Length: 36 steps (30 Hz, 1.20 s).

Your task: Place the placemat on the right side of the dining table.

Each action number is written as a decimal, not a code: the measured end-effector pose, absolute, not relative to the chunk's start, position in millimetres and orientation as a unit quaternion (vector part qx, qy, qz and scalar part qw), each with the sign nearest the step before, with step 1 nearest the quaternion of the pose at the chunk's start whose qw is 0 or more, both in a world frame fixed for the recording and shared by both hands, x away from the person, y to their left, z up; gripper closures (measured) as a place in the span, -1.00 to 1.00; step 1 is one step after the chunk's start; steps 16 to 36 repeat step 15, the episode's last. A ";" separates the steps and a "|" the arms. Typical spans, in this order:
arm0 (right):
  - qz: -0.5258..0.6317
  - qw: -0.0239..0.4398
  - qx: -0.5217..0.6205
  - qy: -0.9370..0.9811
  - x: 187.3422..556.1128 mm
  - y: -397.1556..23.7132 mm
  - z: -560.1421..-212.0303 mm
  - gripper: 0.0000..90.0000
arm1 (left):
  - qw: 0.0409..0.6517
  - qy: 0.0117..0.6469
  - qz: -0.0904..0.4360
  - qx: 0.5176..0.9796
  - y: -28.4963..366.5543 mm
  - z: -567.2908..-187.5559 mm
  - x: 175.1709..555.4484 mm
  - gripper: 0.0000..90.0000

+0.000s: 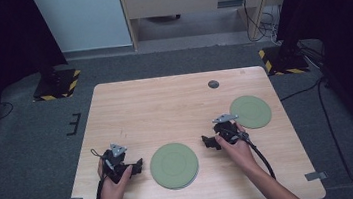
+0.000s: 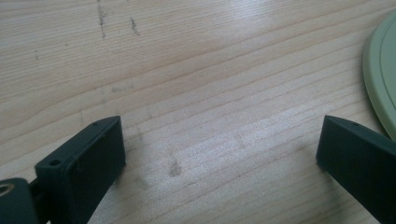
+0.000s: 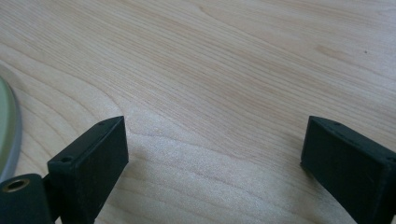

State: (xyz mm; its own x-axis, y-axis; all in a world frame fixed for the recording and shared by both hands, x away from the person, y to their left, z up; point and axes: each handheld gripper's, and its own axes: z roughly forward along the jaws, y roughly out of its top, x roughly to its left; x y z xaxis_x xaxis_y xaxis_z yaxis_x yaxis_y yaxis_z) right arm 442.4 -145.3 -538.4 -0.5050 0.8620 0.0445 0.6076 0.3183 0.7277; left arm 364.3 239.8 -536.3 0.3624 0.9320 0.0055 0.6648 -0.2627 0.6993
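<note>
A pale green plate (image 1: 174,165) lies at the table's front middle, apparently on top of another one. A second green plate (image 1: 250,111) lies flat at the right. My left gripper (image 1: 135,165) rests on the wood just left of the front plate, jaws pointing toward it. In the left gripper view it (image 2: 219,140) is open over bare wood, with the plate's rim (image 2: 380,70) at the right edge. My right gripper (image 1: 210,142) sits between the two plates. Its own view shows it (image 3: 215,140) open over bare wood, the plate edge (image 3: 7,130) at far left.
A small dark round disc (image 1: 213,83) lies near the wooden table's (image 1: 165,106) far edge. Black stands with striped bases (image 1: 57,85) (image 1: 283,59) flank the back corners. Cables (image 1: 341,151) run over the floor at the right. Grey tape (image 1: 316,175) marks the front corners.
</note>
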 end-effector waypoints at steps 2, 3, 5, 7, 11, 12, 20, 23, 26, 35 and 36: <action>0.348 0.185 0.458 0.797 441.8 -143.1 -538.7 -0.85 | 0.310 0.522 0.215 0.765 239.8 -536.3 364.3 -0.99; 0.346 0.186 0.457 0.798 441.5 -142.3 -538.8 -0.85 | 0.310 0.522 0.215 0.765 239.8 -536.3 364.3 -0.99; 0.341 0.191 0.451 0.802 441.0 -141.0 -539.1 -0.85 | 0.310 0.522 0.215 0.765 239.8 -536.3 364.3 -0.99; 0.343 0.189 0.441 0.808 439.7 -140.3 -538.9 -0.85 | 0.310 0.522 0.215 0.765 239.8 -536.3 364.2 -0.99; 0.343 0.182 0.438 0.811 435.5 -143.2 -539.2 -0.91 | 0.310 0.521 0.214 0.766 239.5 -536.3 363.9 -0.99; 0.340 0.181 0.438 0.812 435.0 -143.5 -539.4 -0.96 | 0.310 0.521 0.214 0.766 239.5 -536.3 363.9 -0.99; 0.335 0.182 0.450 0.808 435.2 -142.8 -539.6 -0.99 | 0.310 0.521 0.214 0.766 239.5 -536.3 363.8 -0.99; 0.335 0.182 0.450 0.808 435.2 -142.8 -539.6 -0.99 | 0.310 0.521 0.214 0.766 239.5 -536.3 363.8 -0.99; 0.335 0.182 0.450 0.808 435.2 -142.8 -539.6 -0.99 | 0.310 0.521 0.214 0.766 239.5 -536.3 363.8 -0.99; 0.335 0.182 0.450 0.808 435.2 -142.8 -539.6 -0.99 | 0.310 0.521 0.214 0.766 239.5 -536.3 363.8 -0.99; 0.335 0.182 0.450 0.808 435.2 -142.8 -539.6 -0.99 | 0.310 0.521 0.214 0.766 239.5 -536.3 363.8 -0.99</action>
